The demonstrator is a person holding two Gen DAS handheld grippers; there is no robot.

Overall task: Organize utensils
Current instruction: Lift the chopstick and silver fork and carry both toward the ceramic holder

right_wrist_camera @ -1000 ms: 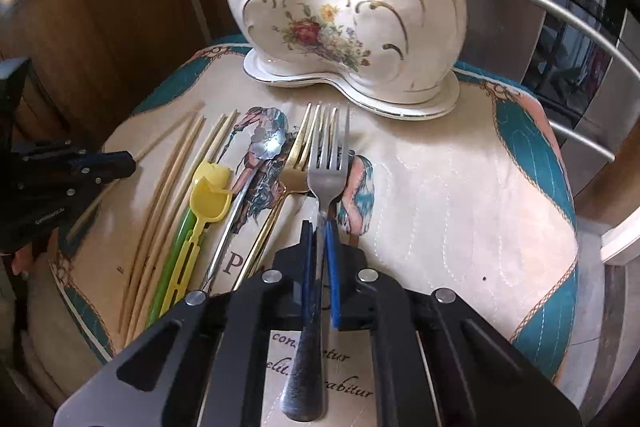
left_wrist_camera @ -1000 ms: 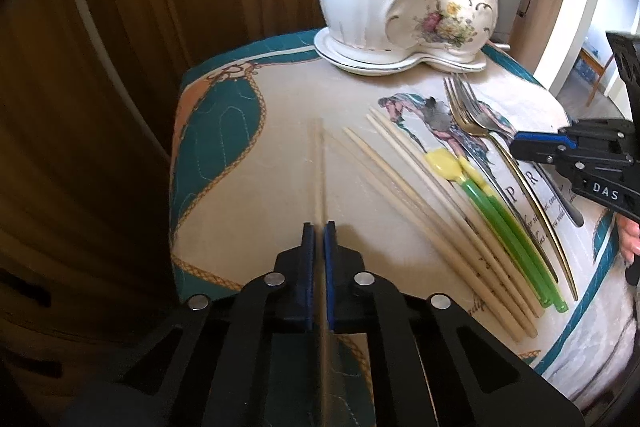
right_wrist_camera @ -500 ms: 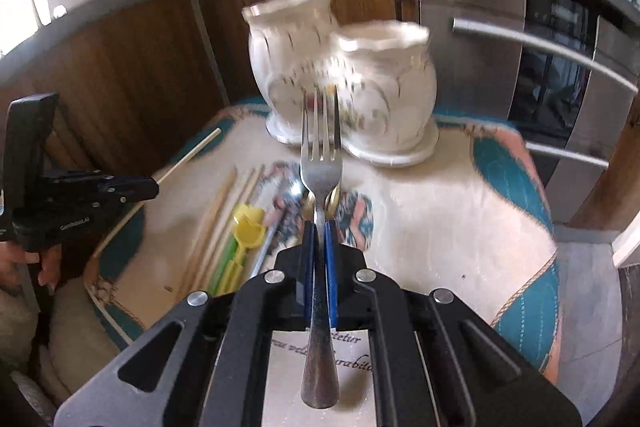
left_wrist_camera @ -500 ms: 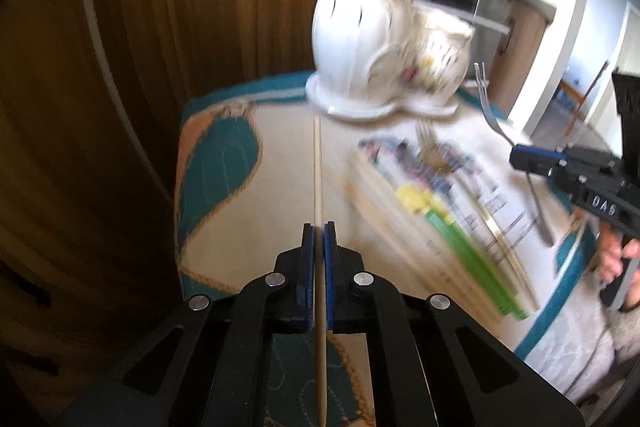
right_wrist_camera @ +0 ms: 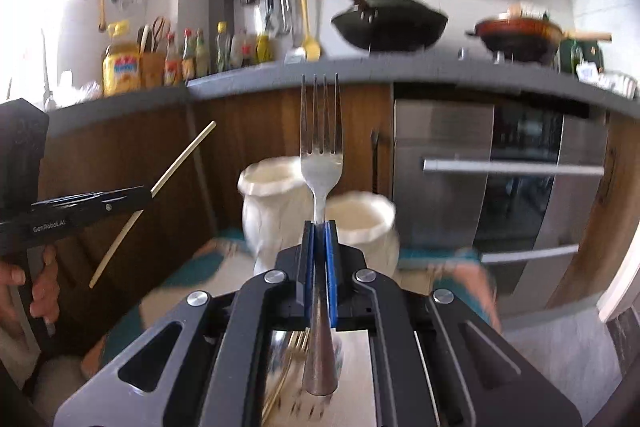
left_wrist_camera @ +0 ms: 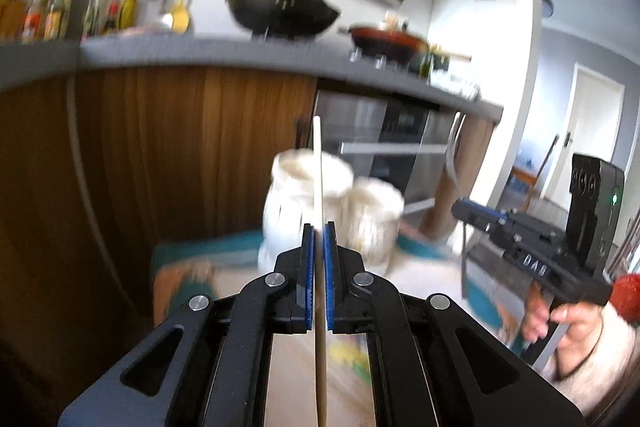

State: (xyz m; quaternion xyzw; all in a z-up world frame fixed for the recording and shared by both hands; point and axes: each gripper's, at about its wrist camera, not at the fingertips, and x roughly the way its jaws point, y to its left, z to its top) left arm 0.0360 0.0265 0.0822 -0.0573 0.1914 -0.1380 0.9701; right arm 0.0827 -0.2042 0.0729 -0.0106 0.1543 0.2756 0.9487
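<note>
My left gripper is shut on a pale wooden chopstick that sticks up past the blue pads. My right gripper is shut on a silver fork, tines pointing up. Both are raised above the table, in front of a white ceramic two-pot holder, which is blurred. In the right wrist view the left gripper shows at the left with the chopstick slanting through it. In the left wrist view the right gripper appears at the right, a hand on its handle.
Below the grippers the patterned teal-edged tablecloth carries blurred utensils, a gold fork among them. Behind stands a wooden counter with an oven, two pans and bottles on top.
Both grippers rose from the table and tilted up, lifting the chopstick and the fork clear of the cloth. The holder dropped lower in both views and the countertop came into sight.
</note>
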